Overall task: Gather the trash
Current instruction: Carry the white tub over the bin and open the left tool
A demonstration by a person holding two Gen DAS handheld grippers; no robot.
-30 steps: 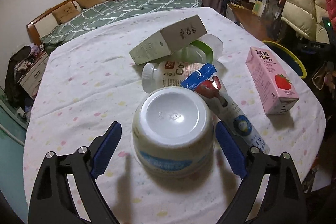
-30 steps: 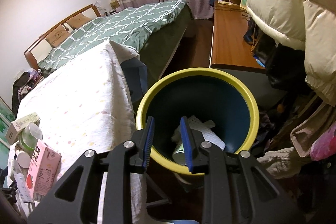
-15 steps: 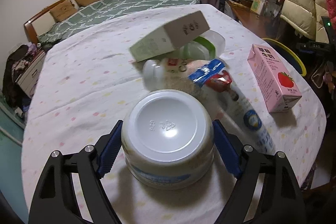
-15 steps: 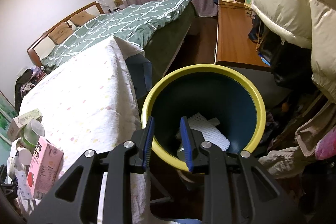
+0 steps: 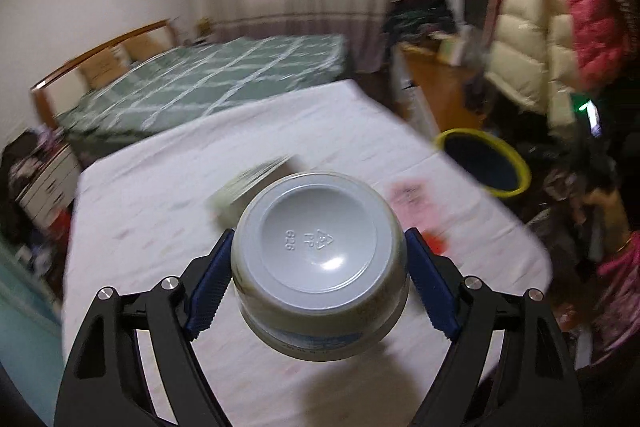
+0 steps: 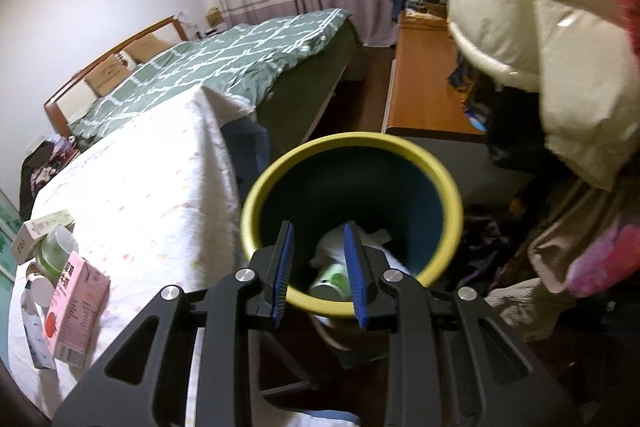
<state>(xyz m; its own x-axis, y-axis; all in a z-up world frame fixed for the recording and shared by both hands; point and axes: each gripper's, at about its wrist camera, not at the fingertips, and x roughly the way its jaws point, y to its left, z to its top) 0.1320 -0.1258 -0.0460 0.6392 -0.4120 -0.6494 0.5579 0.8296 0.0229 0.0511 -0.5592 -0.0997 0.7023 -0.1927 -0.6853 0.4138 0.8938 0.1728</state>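
1. The left gripper (image 5: 319,279) pinches a round white plastic tub (image 5: 320,267) between its ribbed blue pads (image 5: 208,291), one on each side wall. The tub's smooth dished base, moulded with a recycling triangle, faces the camera at the centre of the left wrist view. A blue band runs around its lower wall.
2. The jaws have just been closing onto the tub, and it is held clear of the table (image 5: 168,227) below it.
3. The table wears a soft white cloth with faint pastel dots. Behind the tub lie a blurred pale green box (image 5: 248,187) and a pink carton (image 5: 416,211), both smeared by motion.
4. The trash bin (image 5: 520,171) is a round tub with a glossy yellow rim and dark blue inside, at the right middle of the left wrist view, off the table's edge.
5. The right gripper (image 6: 318,269) hangs above the bin (image 6: 352,143); its narrow-set jaws hold nothing. Crumpled white paper (image 6: 372,247) and a green-and-white container (image 6: 334,281) lie in the bin.
6. At lower left of the right wrist view, the carton (image 6: 74,307) stands beside a green-capped bottle (image 6: 54,255).
7. A puffy cream jacket (image 6: 552,39) hangs at upper right; a bed (image 6: 224,67) with a green checked quilt lies behind the table.
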